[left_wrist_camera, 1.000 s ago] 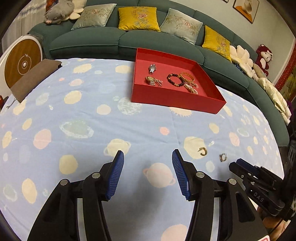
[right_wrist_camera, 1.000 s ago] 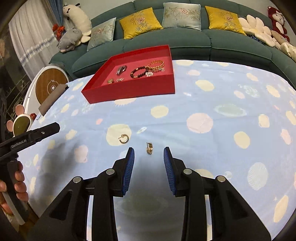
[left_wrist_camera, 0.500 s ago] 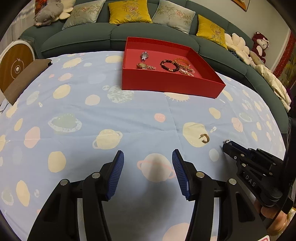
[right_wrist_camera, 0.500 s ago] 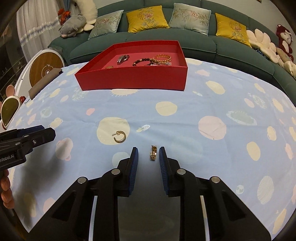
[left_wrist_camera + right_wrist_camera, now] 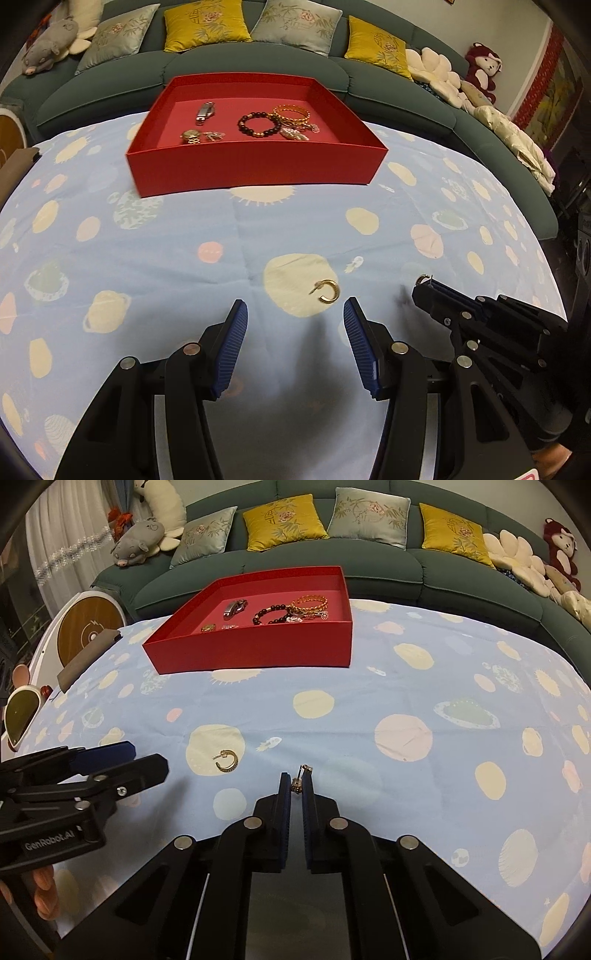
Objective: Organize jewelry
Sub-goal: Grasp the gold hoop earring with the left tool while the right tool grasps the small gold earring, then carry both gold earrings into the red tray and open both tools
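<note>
Several bracelets and watches are already lying in the shallow red cardboard tray (image 5: 258, 653) at 12 o'clock on the counter (image 5: 369, 716). The right gripper (image 5: 296, 786) is pinching 1 small gold clip earring (image 5: 297, 783) between its fingers; the left gripper (image 5: 295, 328), fingers spread and empty, is nearing the gold hoop earring (image 5: 327, 291). Both earrings are still awaiting the tray.

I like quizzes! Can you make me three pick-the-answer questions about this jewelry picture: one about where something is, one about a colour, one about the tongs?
1. Where is the gold hoop earring?
A. in the tray
B. on the tablecloth
C. on the sofa

2. What colour is the tray?
A. red
B. green
C. white

3. What are the right tongs doing?
A. standing wide open
B. pinching a small earring
C. holding a bracelet

Answers: 1 B, it lies on a pale spot of the tablecloth; 2 A, its walls are red; 3 B, the pads press the small earring.
</note>
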The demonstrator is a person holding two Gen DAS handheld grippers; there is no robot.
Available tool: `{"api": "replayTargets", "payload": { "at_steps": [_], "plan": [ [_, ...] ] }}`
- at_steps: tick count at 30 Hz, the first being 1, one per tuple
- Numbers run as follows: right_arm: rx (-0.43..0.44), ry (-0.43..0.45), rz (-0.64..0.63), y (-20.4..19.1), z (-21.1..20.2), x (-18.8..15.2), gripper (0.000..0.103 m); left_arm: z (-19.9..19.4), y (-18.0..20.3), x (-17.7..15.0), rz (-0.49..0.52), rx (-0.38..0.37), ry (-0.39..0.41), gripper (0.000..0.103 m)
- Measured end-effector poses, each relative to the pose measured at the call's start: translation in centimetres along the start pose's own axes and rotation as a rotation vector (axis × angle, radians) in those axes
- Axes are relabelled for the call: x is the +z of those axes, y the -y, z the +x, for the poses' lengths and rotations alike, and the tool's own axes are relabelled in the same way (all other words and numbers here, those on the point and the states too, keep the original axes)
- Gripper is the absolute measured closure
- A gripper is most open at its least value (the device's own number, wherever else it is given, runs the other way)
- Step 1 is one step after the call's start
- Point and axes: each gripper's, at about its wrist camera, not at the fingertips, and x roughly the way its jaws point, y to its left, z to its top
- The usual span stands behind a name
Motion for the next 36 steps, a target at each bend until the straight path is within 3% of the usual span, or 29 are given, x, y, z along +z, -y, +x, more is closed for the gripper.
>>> {"api": "replayTargets", "payload": {
  "at_steps": [6, 9, 13, 20, 36],
  "plan": [
    [0.008, -0.015, 0.030, 1.3, -0.2, -0.5, 0.098, 2.2, 1.8, 0.1, 0.076, 0.043, 0.023, 0.051],
    [0.007, -0.017, 0.042, 2.0, -0.3, -0.5, 0.098, 2.7, 1.8, -0.2, 0.110, 0.082, 0.049, 0.062],
    [0.012, -0.014, 0.060, 2.4, -0.5, -0.3, 0.098, 3.0, 2.1, -0.3, 0.145, 0.087, 0.069, 0.085],
    [0.016, -0.004, 0.058, 2.1, -0.7, 0.1, 0.098, 2.7, 2.1, -0.4, 0.160, 0.079, 0.077, 0.085],
    [0.047, 0.036, 0.044, -0.2, -1.2, 2.1, 0.098, -1.6, -1.0, 1.0, 0.060, 0.058, 0.131, 0.085]
  ]
}}
